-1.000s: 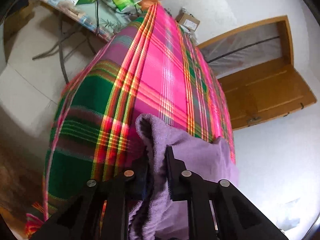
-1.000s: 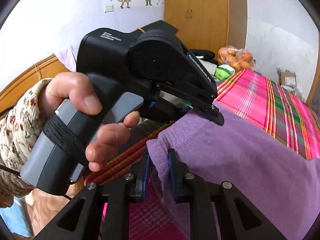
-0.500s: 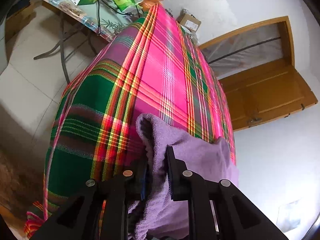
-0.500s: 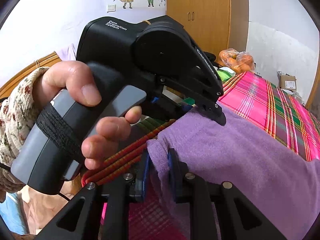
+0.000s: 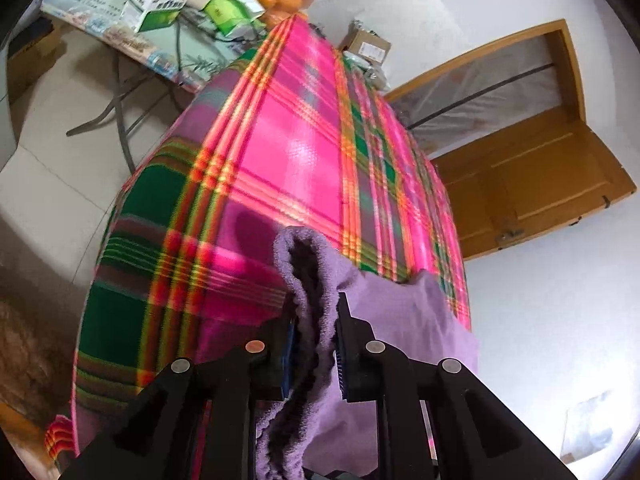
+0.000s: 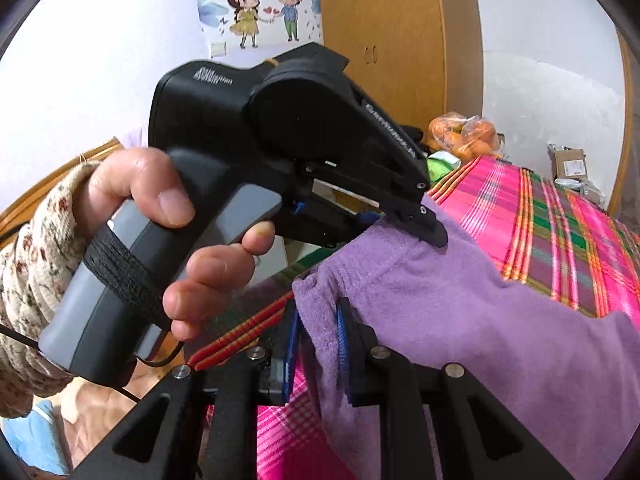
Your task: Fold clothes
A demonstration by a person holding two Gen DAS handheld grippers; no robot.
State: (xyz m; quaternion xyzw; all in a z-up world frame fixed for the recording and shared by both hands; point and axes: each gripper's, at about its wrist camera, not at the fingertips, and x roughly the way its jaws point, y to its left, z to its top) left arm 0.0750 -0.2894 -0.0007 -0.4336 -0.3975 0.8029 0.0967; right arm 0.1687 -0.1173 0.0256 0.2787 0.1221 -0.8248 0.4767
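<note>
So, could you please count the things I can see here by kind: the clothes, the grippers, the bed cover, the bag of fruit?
Purple garment: 1
Grippers: 2, left gripper and right gripper, each clamped on the garment's edge
Plaid bed cover: 1
Bag of oranges: 1
Total: 5

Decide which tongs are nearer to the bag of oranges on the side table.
Left, probably. Left tongs grip the purple cloth further along the bed toward the bag of oranges; right tongs grip it behind them.
</note>
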